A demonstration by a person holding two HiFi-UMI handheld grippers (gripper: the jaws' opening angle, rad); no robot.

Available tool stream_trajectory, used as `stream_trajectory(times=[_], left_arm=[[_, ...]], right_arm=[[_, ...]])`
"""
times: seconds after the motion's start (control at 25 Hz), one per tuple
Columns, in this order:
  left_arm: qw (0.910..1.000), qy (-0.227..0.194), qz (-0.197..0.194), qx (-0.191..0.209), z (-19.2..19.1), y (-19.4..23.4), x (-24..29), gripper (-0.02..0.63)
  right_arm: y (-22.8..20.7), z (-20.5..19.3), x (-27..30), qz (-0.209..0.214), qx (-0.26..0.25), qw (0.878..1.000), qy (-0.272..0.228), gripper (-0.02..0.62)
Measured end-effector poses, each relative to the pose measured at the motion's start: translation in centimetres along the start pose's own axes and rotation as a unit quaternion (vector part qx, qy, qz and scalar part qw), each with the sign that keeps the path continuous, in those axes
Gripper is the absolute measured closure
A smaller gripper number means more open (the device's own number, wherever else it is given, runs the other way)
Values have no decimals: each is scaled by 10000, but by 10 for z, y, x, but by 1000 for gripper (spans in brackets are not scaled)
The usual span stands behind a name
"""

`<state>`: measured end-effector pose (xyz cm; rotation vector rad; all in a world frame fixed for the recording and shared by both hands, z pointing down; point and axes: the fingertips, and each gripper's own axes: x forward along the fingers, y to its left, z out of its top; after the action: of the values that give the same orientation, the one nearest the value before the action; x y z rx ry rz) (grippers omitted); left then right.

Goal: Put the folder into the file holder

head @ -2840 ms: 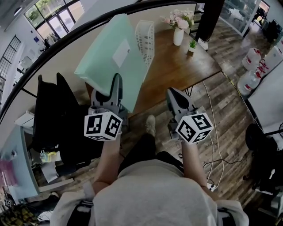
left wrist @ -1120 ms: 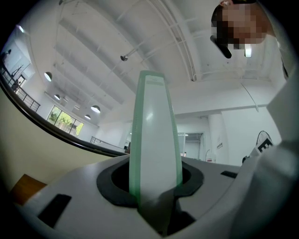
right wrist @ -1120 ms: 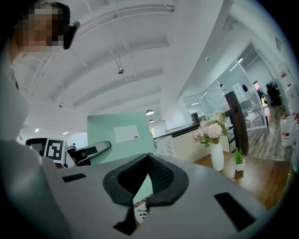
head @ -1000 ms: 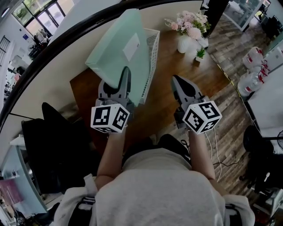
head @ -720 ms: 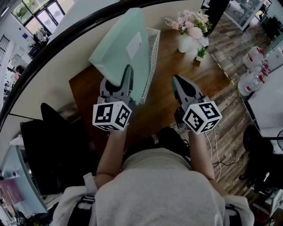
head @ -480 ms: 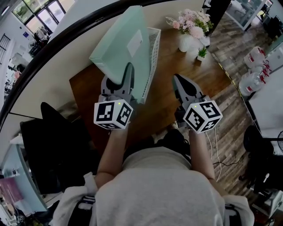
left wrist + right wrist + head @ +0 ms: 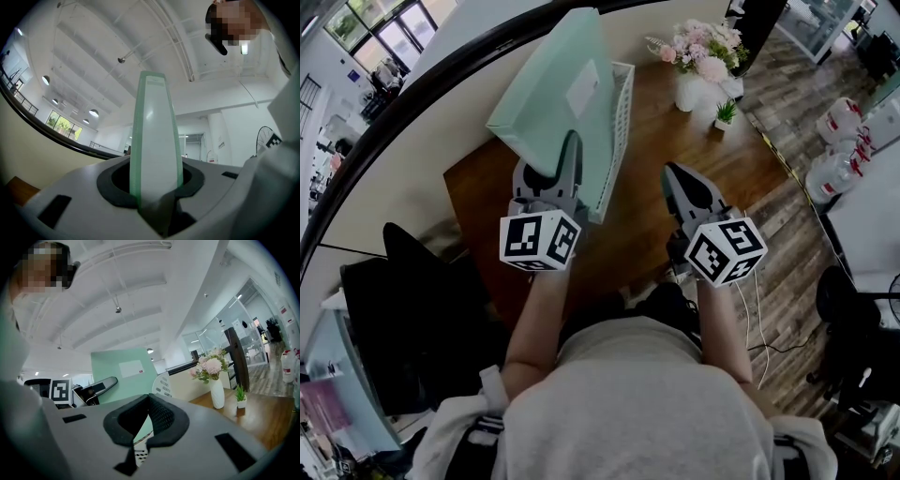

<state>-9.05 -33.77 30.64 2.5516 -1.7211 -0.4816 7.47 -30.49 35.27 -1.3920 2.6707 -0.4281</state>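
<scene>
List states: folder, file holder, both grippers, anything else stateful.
folder: raised, tilted, gripped at its lower edge, not seated in file holder
file holder: upright on table, partly hidden behind folder
left gripper: shut on folder
right gripper: shut, empty
vase: upright on table, flowers in it

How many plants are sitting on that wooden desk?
2: a white vase of pink flowers at the desk's far corner, and a small green potted plant right beside it. The raised folder hides part of the desk, so another could be behind it.
</scene>
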Motion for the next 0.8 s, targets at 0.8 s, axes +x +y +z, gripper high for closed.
stream_trajectory(times=[0.8], left_arm=[[9997, 73, 101, 219, -29, -4, 11, 426]], right_arm=[[-13, -3, 13, 172, 13, 9998, 141, 586]])
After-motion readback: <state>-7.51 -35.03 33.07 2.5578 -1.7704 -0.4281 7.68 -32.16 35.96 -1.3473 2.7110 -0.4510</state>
